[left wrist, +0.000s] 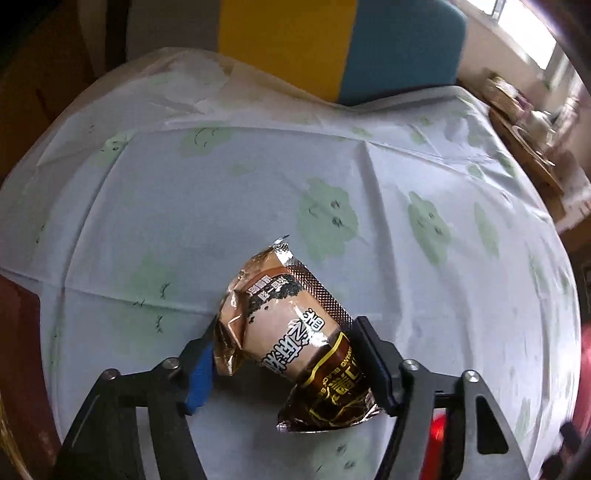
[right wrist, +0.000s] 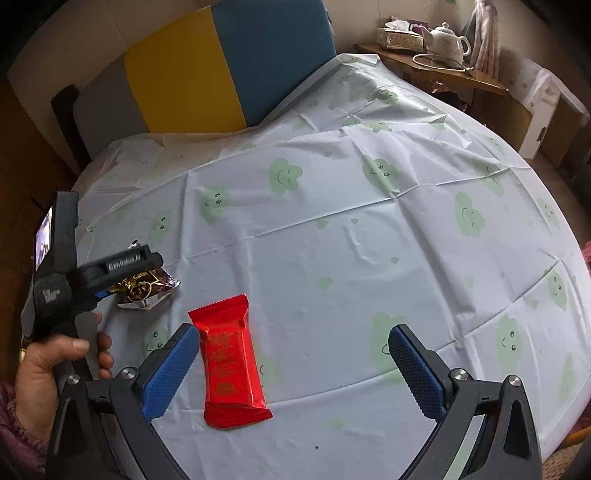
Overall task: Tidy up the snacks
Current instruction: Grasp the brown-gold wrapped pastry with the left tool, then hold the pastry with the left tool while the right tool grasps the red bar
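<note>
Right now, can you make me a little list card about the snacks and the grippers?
surface: table under a white tablecloth with green smiley clouds
snack 1: brown foil snack pack, lying between the fingers of the left gripper
left gripper: both pads against the pack's sides
snack 2: red snack bar, flat on the cloth
right gripper: open, red bar near its left pad
holding: a hand grips the left gripper's handle

home, teapot, tissue box, tablecloth
</note>
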`<state>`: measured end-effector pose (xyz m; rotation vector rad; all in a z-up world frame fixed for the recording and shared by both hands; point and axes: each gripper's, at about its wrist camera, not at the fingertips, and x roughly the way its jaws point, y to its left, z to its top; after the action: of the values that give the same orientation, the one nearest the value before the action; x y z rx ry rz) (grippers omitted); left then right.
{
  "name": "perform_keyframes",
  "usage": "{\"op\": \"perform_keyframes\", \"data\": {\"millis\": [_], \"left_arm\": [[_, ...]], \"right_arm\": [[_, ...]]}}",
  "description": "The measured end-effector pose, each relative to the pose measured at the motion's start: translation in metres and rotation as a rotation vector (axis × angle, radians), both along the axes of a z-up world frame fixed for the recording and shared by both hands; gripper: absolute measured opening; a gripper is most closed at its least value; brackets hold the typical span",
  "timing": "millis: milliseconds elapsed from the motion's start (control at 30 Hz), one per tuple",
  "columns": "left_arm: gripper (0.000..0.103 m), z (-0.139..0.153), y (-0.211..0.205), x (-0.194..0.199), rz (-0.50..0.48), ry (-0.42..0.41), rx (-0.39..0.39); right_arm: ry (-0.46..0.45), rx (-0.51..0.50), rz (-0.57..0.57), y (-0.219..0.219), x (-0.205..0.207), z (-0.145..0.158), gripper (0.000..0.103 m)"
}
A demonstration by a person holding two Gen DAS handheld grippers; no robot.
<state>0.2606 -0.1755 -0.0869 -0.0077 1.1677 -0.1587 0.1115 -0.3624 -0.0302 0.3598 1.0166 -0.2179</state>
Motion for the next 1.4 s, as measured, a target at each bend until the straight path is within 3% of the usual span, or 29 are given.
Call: {"op": "perform_keyframes", "data": {"millis": [167, 367, 467, 700, 733, 867, 1033, 1167, 1300, 1400], "left_arm": [[0.055, 0.008, 0.024, -0.037, -0.071, -0.006, -0.023], [0.055, 0.012, 0.029, -0.110, -0.274, -0.045, 0.000], [0.055, 0.013, 0.034, -0.145, -0.351, -0.072, 0.005], [0.062, 0.004, 0.051, -0.161, -0.312, -0.102, -0.061], [0.062, 0.003, 0.053, -0.162, -0.308, -0.109, -0.062], [0.063, 0.002, 0.058, -0.170, -0.288, -0.147, -0.075], [0.063, 0.003, 0.063, -0.179, -0.268, -0.195, -0.086], [0.063, 0.002, 0.064, -0.178, -0.265, -0.199, -0.092], [0.063, 0.000, 0.063, -0.179, -0.260, -0.213, -0.095], [0.063, -0.001, 0.063, -0.181, -0.254, -0.225, -0.097]], "right_arm": [[-0.001, 0.004, 0.000, -0.001, 0.000, -0.001, 0.103], [0.020, -0.002, 0.002, 0.001, 0.001, -0.008, 0.103], [0.012, 0.041, 0.000, -0.001, 0.001, -0.010, 0.103], [0.025, 0.100, 0.085, 0.017, 0.009, -0.024, 0.101], [0.031, 0.089, 0.106, 0.023, 0.011, -0.026, 0.098], [0.070, 0.010, 0.232, 0.056, 0.018, -0.039, 0.072], [0.138, -0.011, 0.305, 0.073, 0.023, -0.060, 0.059], [0.162, -0.075, 0.331, 0.083, 0.021, -0.069, 0.061], [0.153, -0.020, 0.365, 0.084, 0.021, -0.073, 0.080], [0.159, -0.109, 0.412, 0.100, 0.019, -0.075, 0.080]]}}
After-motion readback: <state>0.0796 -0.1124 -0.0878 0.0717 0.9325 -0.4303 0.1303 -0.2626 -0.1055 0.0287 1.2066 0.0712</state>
